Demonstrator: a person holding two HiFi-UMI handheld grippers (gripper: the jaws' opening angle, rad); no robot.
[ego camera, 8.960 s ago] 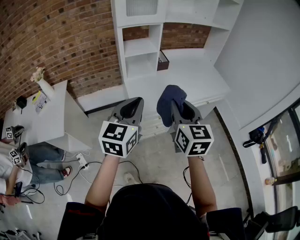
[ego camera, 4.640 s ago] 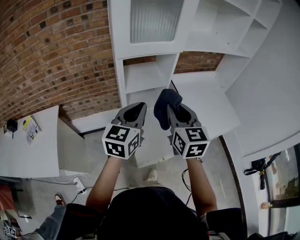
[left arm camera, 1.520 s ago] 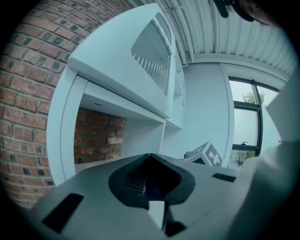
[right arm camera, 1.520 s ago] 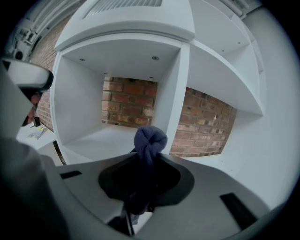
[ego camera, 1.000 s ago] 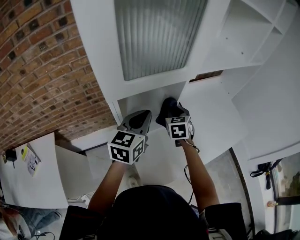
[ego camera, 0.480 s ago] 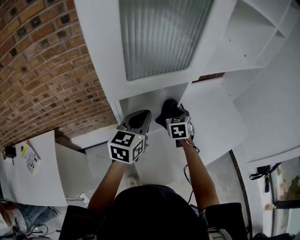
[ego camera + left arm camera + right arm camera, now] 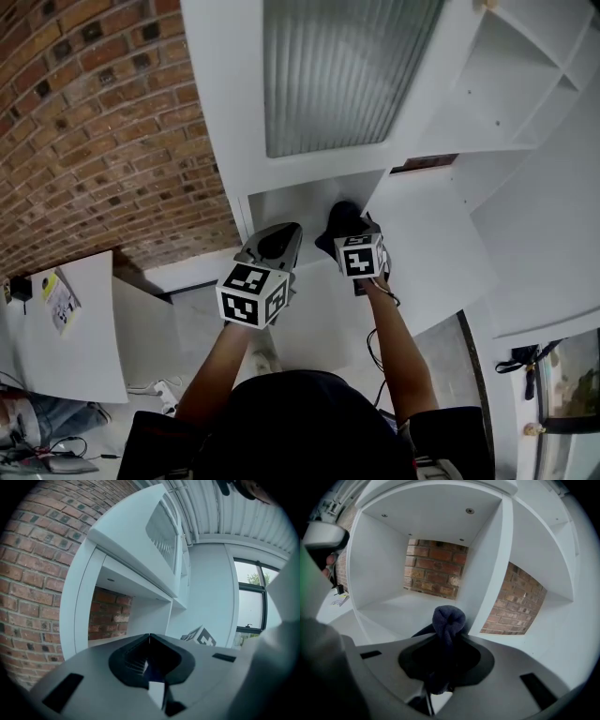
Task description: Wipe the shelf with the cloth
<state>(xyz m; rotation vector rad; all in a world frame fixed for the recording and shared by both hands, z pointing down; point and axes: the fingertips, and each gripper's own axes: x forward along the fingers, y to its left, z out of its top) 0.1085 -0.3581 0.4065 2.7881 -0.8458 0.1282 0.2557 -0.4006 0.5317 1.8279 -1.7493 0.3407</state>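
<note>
Head view: right gripper (image 7: 347, 231) reaches into the open bay of the white-painted wooden shelf (image 7: 286, 202), below the ribbed frosted-glass cabinet door (image 7: 347, 70). The dark blue bunched terry cloth (image 7: 339, 216) projects ahead of its fingers, at or just above the shelf board; contact can't be confirmed here. Left gripper (image 7: 286, 232) hangs just beside it, outside the bay, apart from the cloth. Red brick wall (image 7: 103, 122) at left.

Left gripper view: fingers pressed together, tips meeting, nothing between them. The right gripper's marker cube (image 7: 200, 637) shows at right.

Right gripper view: fingers clamped on the cloth (image 7: 449, 619). The wad protrudes fwd, approx. at the bay's front right, near the white divider panel (image 7: 487, 573), w/ the shelf board (image 7: 393, 609) beyond.

Status (judgement): cloth is brought to the shelf and wiping looks to be at its start. The board's back and left areas remain.

Not visible: cloth underside and its contact w/ the board. No dust or marks show on the white surface, so wiped vs. unwiped area can't be told. In the head view, the door and grippers screen most of the bay.
</note>
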